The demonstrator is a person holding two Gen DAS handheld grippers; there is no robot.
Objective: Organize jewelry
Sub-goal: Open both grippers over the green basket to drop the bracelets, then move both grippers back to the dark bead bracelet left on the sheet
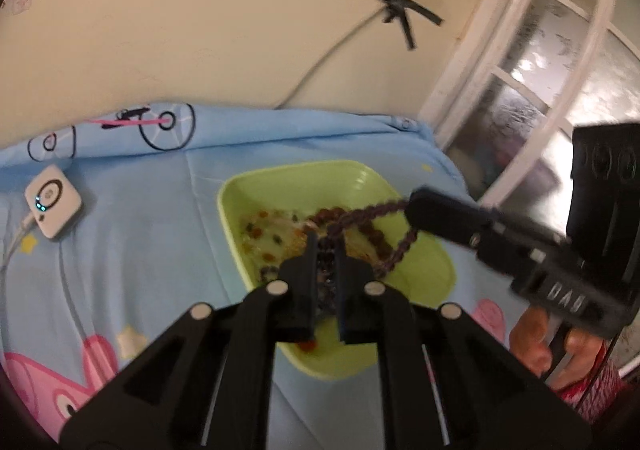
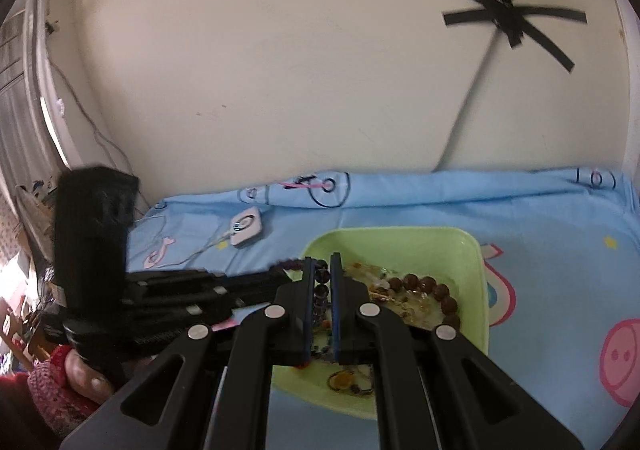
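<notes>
A light green tray [image 1: 424, 274] [image 2: 476, 290] lies on the blue cartoon sheet and holds several pieces of jewelry: a brown bead bracelet [image 2: 432, 288], small colored beads [image 1: 260, 234] and amber pieces. A dark purple bead strand [image 1: 376, 212] is stretched above the tray. My left gripper [image 1: 325, 246] is shut on one end of the strand. My right gripper [image 2: 321, 264], seen from the side in the left wrist view [image 1: 412, 206], is shut on the other end, with dark beads [image 2: 321, 282] between its fingers.
A white square device [image 1: 53, 202] [image 2: 246, 227] with a cable lies on the sheet at the left. A cream wall with black taped cable [image 1: 396, 2] rises behind. A white window frame [image 1: 520, 62] stands at the right.
</notes>
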